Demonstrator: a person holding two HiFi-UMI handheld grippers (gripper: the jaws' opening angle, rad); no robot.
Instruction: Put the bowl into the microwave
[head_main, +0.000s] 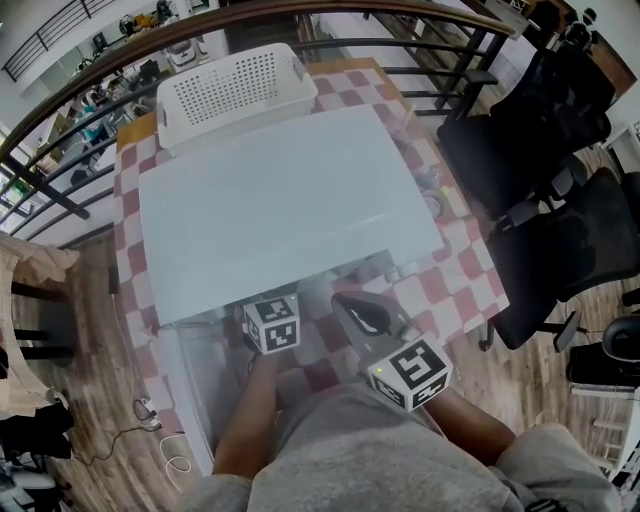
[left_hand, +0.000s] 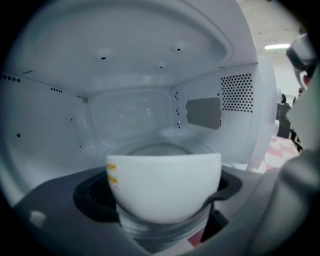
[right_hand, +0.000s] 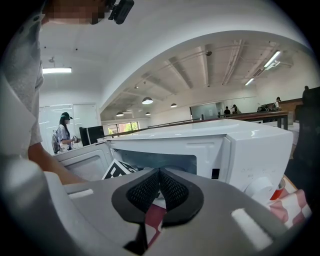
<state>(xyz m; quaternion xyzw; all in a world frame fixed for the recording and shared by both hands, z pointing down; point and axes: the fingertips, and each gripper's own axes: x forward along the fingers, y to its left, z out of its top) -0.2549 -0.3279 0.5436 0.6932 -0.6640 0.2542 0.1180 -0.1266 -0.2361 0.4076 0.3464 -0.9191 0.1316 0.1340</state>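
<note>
In the left gripper view a white bowl (left_hand: 167, 182) with a yellow sticker fills the space between the pads, and my left gripper (left_hand: 160, 200) is shut on it. The bowl hangs inside the open microwave cavity (left_hand: 135, 75), just above the glass turntable (left_hand: 150, 149). From the head view the white microwave (head_main: 285, 205) is seen from above; my left gripper (head_main: 272, 322) reaches under its front edge, so the bowl is hidden there. My right gripper (head_main: 360, 312) hovers in front of the microwave, shut with nothing in it, its pads (right_hand: 170, 190) touching.
The microwave door (right_hand: 82, 160) stands open to the left. A white perforated basket (head_main: 235, 90) sits behind the microwave on the checked tablecloth (head_main: 455, 280). Black office chairs (head_main: 560, 200) stand to the right, a railing (head_main: 400, 15) runs behind.
</note>
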